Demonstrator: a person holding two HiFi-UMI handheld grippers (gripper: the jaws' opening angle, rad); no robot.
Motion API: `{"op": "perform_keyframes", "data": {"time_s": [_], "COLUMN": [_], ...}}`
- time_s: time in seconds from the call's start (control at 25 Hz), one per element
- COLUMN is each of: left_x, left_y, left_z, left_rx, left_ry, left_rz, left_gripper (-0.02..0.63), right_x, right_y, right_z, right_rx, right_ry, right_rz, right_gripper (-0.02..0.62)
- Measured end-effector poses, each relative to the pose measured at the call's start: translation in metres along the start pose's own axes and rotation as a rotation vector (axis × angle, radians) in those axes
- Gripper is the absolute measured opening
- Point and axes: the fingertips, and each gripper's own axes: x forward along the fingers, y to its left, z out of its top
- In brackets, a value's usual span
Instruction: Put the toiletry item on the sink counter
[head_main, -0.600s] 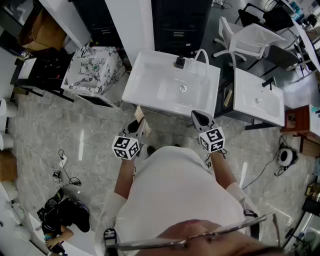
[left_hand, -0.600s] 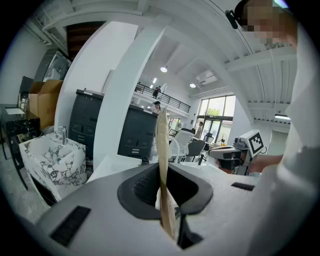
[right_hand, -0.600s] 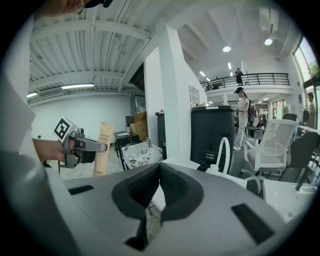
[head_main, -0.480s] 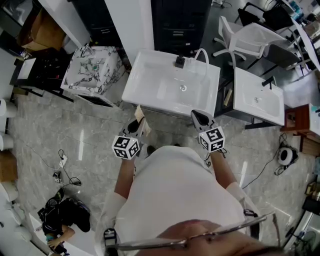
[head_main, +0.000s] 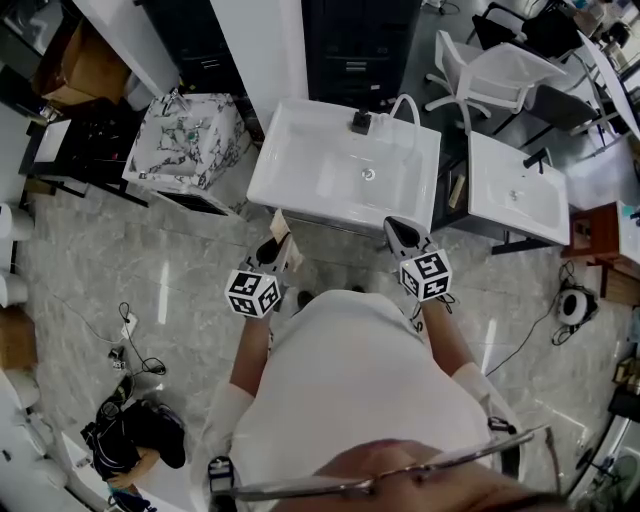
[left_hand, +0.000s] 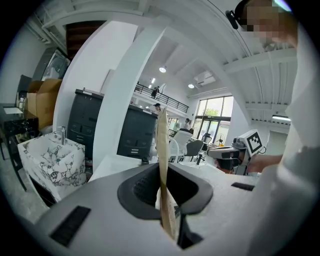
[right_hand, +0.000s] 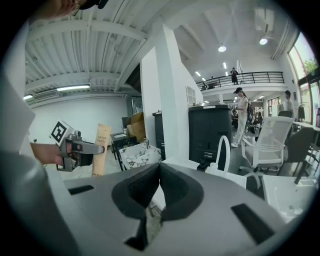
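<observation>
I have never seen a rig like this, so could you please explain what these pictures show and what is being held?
A person stands before a white sink counter with a hand-held two-jaw gripper in each hand; the marker cubes are part of the grippers. The head view comes from a camera on the person's head, looking down. The two gripper views come from cameras riding on each gripper, looking along its jaws. The left gripper is shut on a flat tan packet, held upright. The right gripper is shut and empty. At the back of the counter sit a dark fitting and a white curved tube; the packet is not on it yet.
</observation>
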Motion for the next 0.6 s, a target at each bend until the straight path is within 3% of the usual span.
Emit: {"op": "perform_keyframes", "data": {"time_s": [0.6], "left_x": [-0.034], "left_y": [0.026], "left_z": [0.002], "left_rx": [0.034], "left_ry": [0.008], "left_rz": [-0.061], "left_gripper": [0.031], "right_x": [0.010], "right_y": [0.050], "right_z": [-0.002], "right_rx": [0.013], "right_ry": [0.009], "right_rz": [-0.052], "right_gripper": [0.006]}}
